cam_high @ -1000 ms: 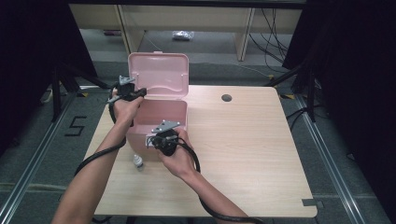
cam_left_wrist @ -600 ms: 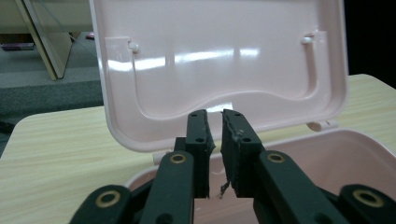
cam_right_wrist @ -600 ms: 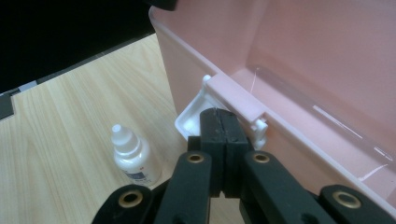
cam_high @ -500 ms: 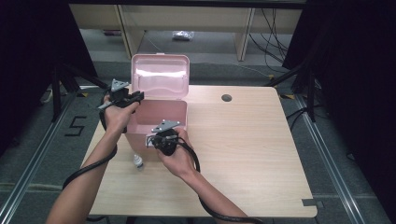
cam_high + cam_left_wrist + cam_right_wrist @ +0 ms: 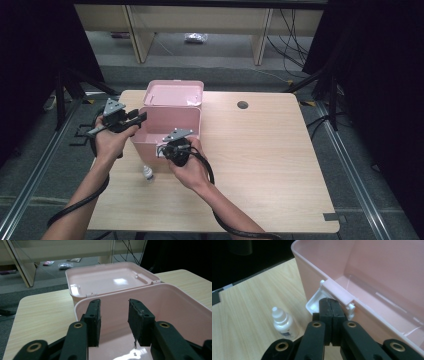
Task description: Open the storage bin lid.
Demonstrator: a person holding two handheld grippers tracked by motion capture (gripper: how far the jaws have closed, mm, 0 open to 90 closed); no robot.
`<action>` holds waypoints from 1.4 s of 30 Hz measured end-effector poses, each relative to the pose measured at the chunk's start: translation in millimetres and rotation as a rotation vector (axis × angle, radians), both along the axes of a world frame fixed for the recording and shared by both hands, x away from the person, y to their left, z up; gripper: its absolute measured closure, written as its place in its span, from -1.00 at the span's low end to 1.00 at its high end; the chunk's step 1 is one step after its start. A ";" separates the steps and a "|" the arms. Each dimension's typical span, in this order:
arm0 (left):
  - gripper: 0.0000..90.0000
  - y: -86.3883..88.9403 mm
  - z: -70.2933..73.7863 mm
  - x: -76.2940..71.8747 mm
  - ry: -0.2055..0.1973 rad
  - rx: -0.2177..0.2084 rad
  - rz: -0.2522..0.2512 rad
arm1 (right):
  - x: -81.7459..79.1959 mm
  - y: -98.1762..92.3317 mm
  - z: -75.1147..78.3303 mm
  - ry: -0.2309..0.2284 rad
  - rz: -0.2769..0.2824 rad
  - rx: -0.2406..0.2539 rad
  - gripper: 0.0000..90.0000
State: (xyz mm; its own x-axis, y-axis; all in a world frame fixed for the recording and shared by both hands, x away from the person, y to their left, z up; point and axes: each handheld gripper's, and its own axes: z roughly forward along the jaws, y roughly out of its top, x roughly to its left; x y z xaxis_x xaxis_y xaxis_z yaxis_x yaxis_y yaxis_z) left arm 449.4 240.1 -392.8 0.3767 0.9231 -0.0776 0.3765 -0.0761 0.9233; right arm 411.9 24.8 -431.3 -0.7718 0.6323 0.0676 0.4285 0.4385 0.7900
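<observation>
- Pink plastic storage box (image 5: 167,131) stands near the wooden table's (image 5: 260,165) left edge, hinged lid (image 5: 173,94) thrown back.
- Left gripper (image 5: 113,322), jaws just opening and empty, hovers over the box's left rim.
- Right gripper (image 5: 329,312), jaws closed, presses at the white front latch (image 5: 315,301).
- Small white dropper bottle (image 5: 283,323) lies beside the box; loading it looks next, needing an open-jaw reach.

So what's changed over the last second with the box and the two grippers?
The left gripper let go of the lid, which now lies fully back, and drew away to the box's left rim. Its jaws have just been opening, with nothing between them. The right gripper stayed shut at the white latch on the front; the box and the small bottle kept their places.
</observation>
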 end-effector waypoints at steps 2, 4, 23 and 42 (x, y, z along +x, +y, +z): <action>0.27 2.6 0.1 -6.9 -0.002 -0.002 -0.003 | 0.1 0.0 0.0 -0.001 -0.001 0.001 1.00; 0.25 5.3 0.3 -14.1 -0.003 -0.005 -0.009 | 0.7 -0.3 0.3 0.001 0.004 -0.002 1.00; 0.06 6.4 -10.1 -51.4 0.022 -0.014 -0.089 | 2.4 -0.3 2.3 0.010 -0.011 0.011 1.00; 0.08 1.1 -7.0 -58.2 0.008 0.001 -0.126 | -1.6 -1.6 8.5 0.009 -0.007 0.037 0.90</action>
State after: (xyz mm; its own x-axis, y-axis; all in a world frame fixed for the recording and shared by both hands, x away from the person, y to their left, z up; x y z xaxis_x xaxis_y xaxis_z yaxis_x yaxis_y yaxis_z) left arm 391.2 241.2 -399.9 0.4892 0.8685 -0.0807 0.3716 -0.1238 0.9201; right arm 410.3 23.2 -422.7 -0.7666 0.6346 0.0984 0.4387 0.4056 0.8019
